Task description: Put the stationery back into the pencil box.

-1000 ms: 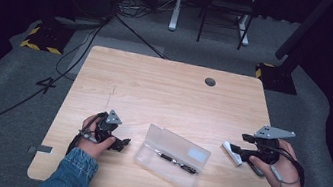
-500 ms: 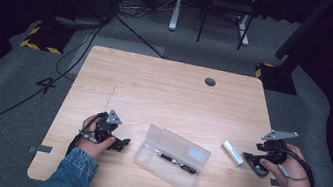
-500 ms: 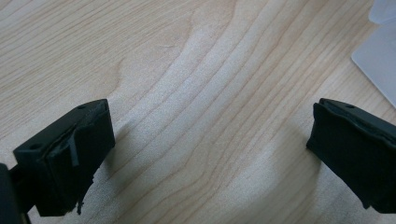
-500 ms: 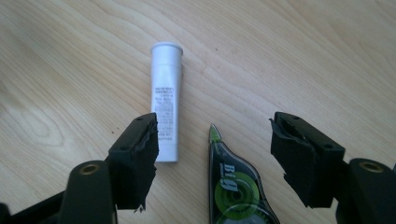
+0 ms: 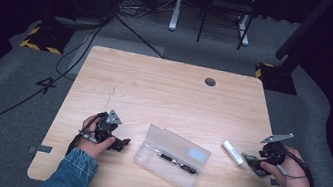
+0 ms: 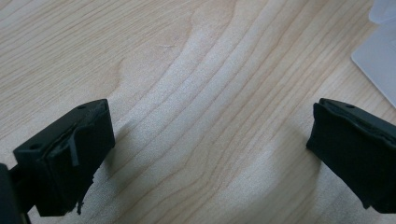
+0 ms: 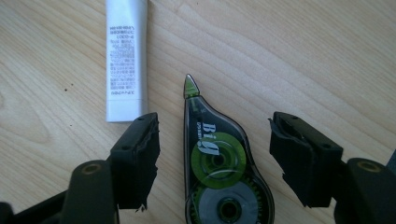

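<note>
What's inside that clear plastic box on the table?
The clear plastic box on the pale wooden table holds one dark pen, lying lengthwise, seen through its shut lid. A pale label on the lid hides a small patch beneath.

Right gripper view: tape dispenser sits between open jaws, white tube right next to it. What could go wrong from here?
1. The correction tape dispenser lies flat on the table between the open right gripper jaws without touching them; its rounded, tapering body may slip or pivot when squeezed.
2. The white tube ends right at one jaw's tip, so closing or advancing could nudge it or pinch it along.
3. The clear pencil case lies nearby, lid open; a sweeping move could knock it.
</note>
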`<action>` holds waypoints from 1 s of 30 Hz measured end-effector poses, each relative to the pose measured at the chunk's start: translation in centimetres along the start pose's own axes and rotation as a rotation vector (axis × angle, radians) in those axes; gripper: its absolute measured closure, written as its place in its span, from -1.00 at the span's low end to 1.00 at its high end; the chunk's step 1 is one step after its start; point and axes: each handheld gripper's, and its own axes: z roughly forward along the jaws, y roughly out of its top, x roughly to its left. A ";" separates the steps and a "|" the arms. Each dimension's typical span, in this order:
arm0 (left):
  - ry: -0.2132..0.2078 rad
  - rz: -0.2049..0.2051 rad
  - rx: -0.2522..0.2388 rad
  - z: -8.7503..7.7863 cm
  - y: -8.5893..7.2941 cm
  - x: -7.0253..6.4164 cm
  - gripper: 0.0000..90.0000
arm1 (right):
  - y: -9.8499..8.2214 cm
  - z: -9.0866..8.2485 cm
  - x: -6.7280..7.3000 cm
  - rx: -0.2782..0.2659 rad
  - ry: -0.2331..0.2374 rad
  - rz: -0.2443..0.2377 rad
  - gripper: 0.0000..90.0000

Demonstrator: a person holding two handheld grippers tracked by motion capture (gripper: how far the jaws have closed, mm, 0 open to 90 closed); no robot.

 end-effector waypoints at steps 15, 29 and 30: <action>0.000 0.000 0.000 0.0 0.0 0.0 -0.99 | -0.5 1.3 -0.5 0.052 0.014 0.009 -0.20; 0.001 0.001 0.001 0.0 0.0 0.0 -0.99 | -0.4 1.3 -0.5 0.043 0.035 0.040 0.16; 0.000 -0.001 0.001 0.0 0.0 0.0 -0.99 | -0.4 1.3 -0.5 0.043 0.033 0.044 0.17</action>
